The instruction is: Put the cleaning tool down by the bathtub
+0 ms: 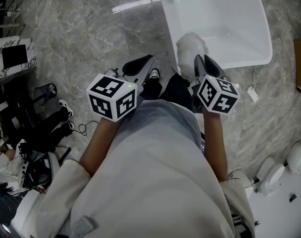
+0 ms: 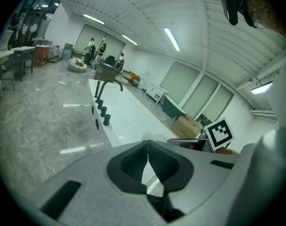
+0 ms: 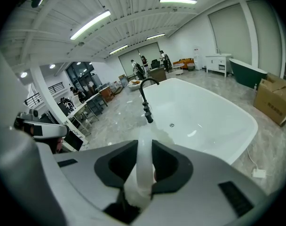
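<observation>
A white cleaning tool with a fluffy head [image 1: 191,46] hangs over the near rim of the white bathtub [image 1: 262,43]. My right gripper [image 1: 200,63] is shut on its pale handle [image 3: 143,166], which runs up between the jaws toward the tub [image 3: 204,112]. My left gripper [image 1: 146,62] is just left of it, over the marble floor beside the tub, jaws shut and empty [image 2: 147,147]. In the left gripper view the tub [image 2: 129,119] stretches ahead, and the right gripper's marker cube [image 2: 219,133] shows at right.
A black faucet [image 3: 145,98] stands on the tub's far-left rim. A white plug and cable [image 1: 253,94] lie on the floor at right. A cardboard box [image 3: 274,105] sits beyond the tub. White fixtures [image 1: 284,172] stand at lower right; black gear and shoes [image 1: 51,118] at left.
</observation>
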Available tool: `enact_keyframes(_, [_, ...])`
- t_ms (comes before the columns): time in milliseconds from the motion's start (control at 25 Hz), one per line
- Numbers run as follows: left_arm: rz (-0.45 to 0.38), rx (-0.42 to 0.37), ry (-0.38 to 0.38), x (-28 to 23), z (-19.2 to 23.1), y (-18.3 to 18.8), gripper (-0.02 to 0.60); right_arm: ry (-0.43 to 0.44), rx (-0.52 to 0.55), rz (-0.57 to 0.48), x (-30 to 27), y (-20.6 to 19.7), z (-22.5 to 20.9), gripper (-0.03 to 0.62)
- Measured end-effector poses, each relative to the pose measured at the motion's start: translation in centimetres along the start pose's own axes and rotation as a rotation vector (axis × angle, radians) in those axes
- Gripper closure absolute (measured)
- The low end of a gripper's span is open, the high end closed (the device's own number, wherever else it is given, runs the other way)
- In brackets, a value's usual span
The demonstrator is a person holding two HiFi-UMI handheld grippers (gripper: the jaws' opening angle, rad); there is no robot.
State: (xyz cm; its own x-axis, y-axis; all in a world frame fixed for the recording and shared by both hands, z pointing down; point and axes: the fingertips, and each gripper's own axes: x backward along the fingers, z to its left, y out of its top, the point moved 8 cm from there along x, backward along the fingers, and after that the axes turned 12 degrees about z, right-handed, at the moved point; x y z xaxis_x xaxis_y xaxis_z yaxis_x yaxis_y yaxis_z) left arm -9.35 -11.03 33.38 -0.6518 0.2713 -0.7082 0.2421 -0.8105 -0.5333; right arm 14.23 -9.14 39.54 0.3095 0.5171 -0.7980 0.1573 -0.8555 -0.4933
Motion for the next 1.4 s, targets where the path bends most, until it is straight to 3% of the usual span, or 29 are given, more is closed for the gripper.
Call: enact_keyframes(1400, [0.02, 0.059, 0.011, 0.0, 0.2, -1.3, 0.572, -0.023, 0.039, 0.208, -6.5, -3.9, -3.0, 0.507])
